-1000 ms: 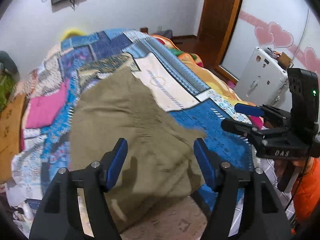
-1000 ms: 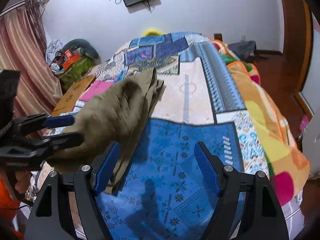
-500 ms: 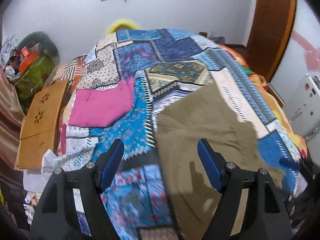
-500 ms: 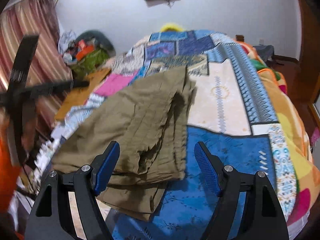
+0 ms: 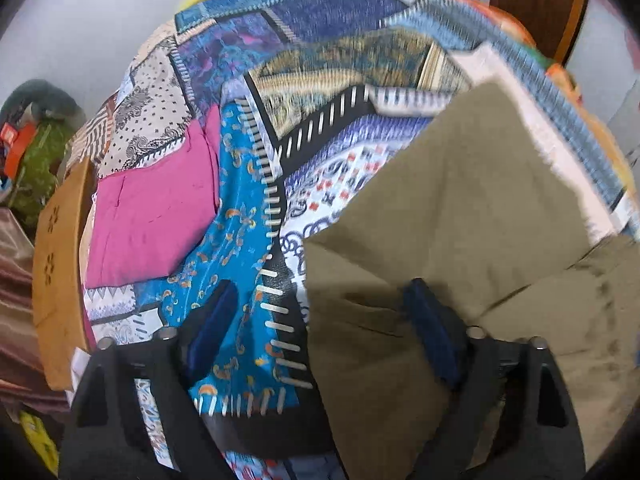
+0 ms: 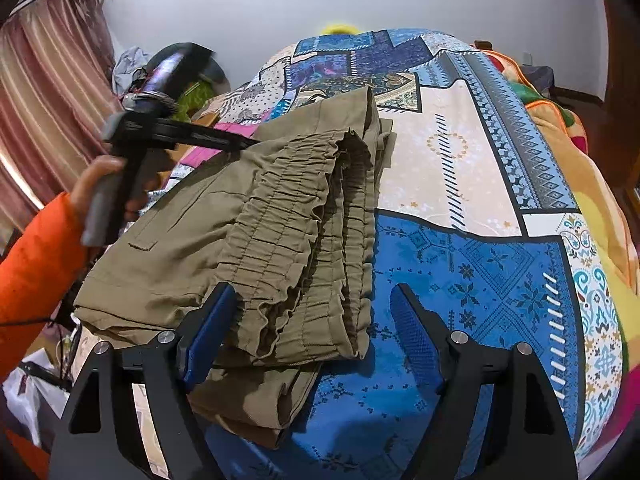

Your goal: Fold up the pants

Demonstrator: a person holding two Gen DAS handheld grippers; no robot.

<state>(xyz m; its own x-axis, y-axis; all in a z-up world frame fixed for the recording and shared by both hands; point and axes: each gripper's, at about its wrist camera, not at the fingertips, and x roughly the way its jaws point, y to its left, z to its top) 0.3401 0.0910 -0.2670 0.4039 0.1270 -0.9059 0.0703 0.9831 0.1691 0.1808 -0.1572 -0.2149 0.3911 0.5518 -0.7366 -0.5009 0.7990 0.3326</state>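
The pants (image 6: 256, 240) lie folded on the quilt (image 6: 480, 280), an olive stack with the gathered waistband facing the right gripper (image 6: 312, 332). That gripper hovers just above the stack's near edge, jaws wide apart and holding nothing; its left finger is over the waistband, its right finger over bare quilt just beside the pants. The left gripper (image 5: 324, 328) is also spread apart and empty, one finger over the quilt, the other over the pants (image 5: 460, 240), straddling the stack's left edge. In the right wrist view the left gripper (image 6: 224, 140) reaches in at the far left corner of the pants. A pink cloth (image 5: 152, 220) lies on the quilt (image 5: 240, 220) left of the pants, apart from them.
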